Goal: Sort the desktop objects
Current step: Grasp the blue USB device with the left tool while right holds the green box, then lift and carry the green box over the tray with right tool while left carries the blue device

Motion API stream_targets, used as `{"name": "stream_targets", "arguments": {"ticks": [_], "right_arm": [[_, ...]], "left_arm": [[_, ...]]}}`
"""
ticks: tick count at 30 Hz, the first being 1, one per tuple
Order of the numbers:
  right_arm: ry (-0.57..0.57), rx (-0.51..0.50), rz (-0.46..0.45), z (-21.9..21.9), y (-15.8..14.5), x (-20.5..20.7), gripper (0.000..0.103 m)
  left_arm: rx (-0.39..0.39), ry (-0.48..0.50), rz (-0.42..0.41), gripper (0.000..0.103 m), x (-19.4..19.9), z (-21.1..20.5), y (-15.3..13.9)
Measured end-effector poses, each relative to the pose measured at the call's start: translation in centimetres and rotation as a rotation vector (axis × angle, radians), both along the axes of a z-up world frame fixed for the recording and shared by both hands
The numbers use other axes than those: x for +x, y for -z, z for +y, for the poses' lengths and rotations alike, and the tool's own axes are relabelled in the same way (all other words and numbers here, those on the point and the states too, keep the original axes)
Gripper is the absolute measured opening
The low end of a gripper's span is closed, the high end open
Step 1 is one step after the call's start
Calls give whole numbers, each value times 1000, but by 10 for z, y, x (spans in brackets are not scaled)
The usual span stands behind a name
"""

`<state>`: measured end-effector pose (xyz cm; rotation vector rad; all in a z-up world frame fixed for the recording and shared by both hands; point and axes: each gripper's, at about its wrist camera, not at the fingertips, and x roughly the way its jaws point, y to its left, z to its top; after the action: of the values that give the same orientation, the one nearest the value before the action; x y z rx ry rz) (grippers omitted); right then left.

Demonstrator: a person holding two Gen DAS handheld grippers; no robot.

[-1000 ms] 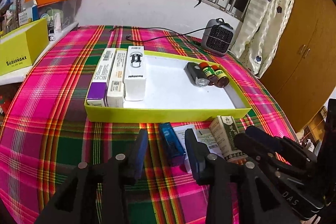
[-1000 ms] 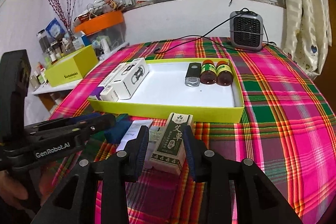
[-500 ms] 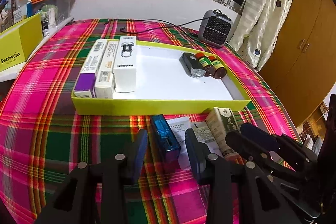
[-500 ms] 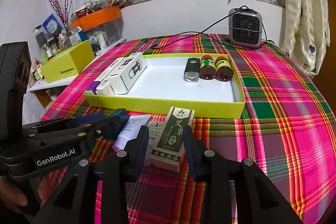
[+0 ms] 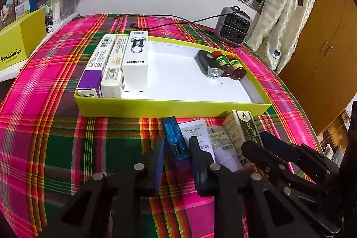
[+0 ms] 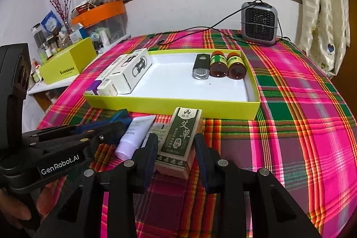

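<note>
The left gripper (image 5: 176, 154) has just been closing, and its fingers now pinch the blue case (image 5: 175, 139) lying on the plaid bench (image 5: 67, 137) just in front of the yellow tray (image 5: 169, 107). The right gripper (image 6: 176, 154) straddles the green box (image 6: 180, 139), fingers at its sides; whether they press it I cannot tell. A white tube (image 6: 136, 134) lies between case and box. The tray holds three cartons (image 5: 116, 64), a flashlight (image 5: 209, 64) and two brown bottles (image 5: 229, 64).
</note>
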<state>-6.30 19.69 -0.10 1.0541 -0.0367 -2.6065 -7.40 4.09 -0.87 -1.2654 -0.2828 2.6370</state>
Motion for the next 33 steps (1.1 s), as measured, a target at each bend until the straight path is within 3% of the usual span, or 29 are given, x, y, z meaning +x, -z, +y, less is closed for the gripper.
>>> {"name": "stream_targets", "arguments": {"ticks": [16, 33], "right_arm": [[-6, 18, -20, 5, 0, -2, 36], [-28, 63, 31, 9, -7, -3, 36]], "left_arm": [[-9, 3, 9, 16, 3, 0, -3], [-10, -5, -9, 16, 0, -2, 1]]}}
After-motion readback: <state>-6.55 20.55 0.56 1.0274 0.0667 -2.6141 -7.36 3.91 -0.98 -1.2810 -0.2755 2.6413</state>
